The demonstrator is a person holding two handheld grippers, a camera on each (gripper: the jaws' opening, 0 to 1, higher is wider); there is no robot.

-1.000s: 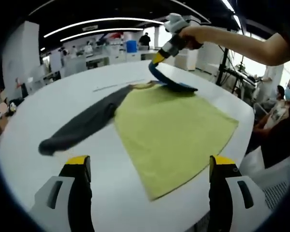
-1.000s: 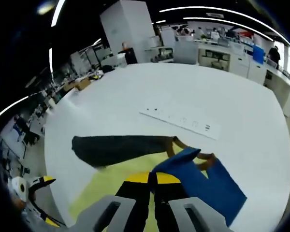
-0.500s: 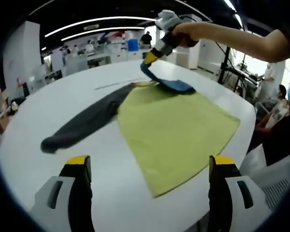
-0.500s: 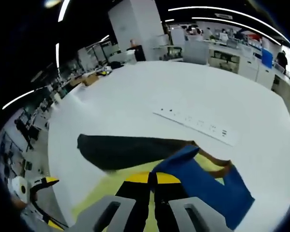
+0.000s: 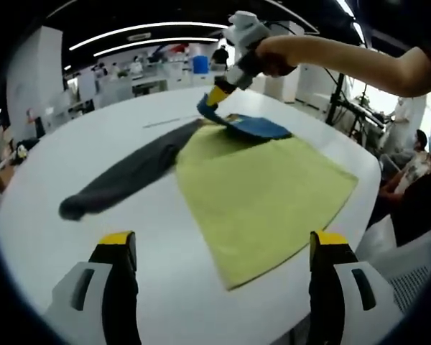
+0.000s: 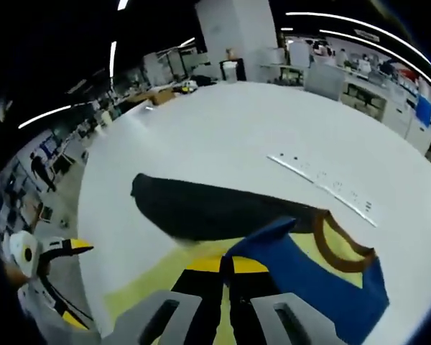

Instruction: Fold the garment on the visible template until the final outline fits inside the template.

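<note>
Garment point(image 5: 262, 190) lies flat on the white counter point(image 5: 93, 144): a yellow-green shirt body, with a dark grey sleeve point(image 5: 122, 180) stretched out away from it toward the counter's edge. The other sleeve is blue point(image 5: 257, 127) and is folded over onto the yellow-green body near the collar.

Right claw point(image 5: 207, 103), seen in the left gripper view, is held by a person's hand point(image 5: 269, 57) above the far end of the shirt, its yellow-tipped jaws clenched on the end of the blue sleeve, which hangs lifted off the cloth at that end. In the right gripper view the same claw point(image 6: 226, 266) shows its jaws pressed together with blue sleeve fabric point(image 6: 323, 287) pinched between them. The brown-trimmed collar point(image 6: 341, 248) lies just beside the blue fabric, and the dark sleeve point(image 6: 208, 212) runs across the counter beyond it.

Left claw point(image 5: 223, 251) has its jaws spread wide apart, nothing between them, above the near edge of the counter, short of the shirt's hem corner. It also appears at the lower left of the right gripper view point(image 6: 47, 251).

A long pale strip with small dark marks point(image 6: 323, 187) lies on the counter beyond the collar. Whether it belongs to a template outline I cannot tell.
</note>
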